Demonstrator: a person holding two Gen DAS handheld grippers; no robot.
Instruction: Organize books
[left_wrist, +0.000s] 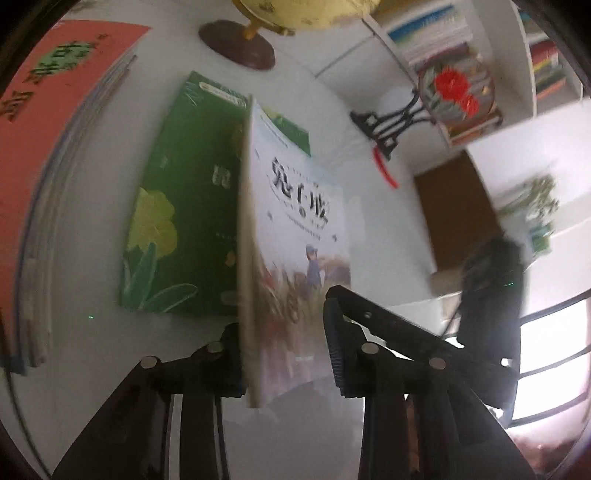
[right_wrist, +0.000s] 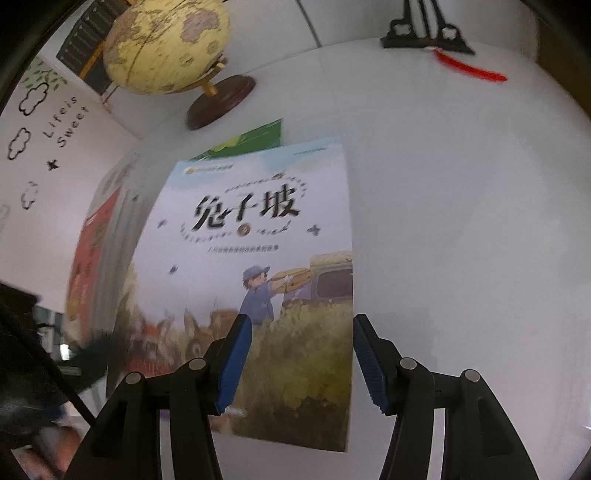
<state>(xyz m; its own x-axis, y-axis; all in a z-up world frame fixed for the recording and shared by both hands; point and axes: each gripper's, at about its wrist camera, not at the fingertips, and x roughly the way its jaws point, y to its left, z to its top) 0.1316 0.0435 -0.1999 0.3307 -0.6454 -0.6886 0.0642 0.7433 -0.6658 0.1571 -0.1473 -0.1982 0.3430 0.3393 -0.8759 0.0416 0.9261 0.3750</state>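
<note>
From the left wrist we see our left gripper (left_wrist: 284, 332) angled down, jaws narrow around the tilted pale book (left_wrist: 295, 236), right pad apart; green book (left_wrist: 184, 221) flat on the tabletop (left_wrist: 332, 103). From the right wrist, our right gripper (right_wrist: 301, 365) hovers half-wide over that cover.

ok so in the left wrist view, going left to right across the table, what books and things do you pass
red book stack → green book lying flat → illustrated book standing on edge between the left hand-held gripper's fingers → black stand with the red tassel → bookshelf at the far right
</note>
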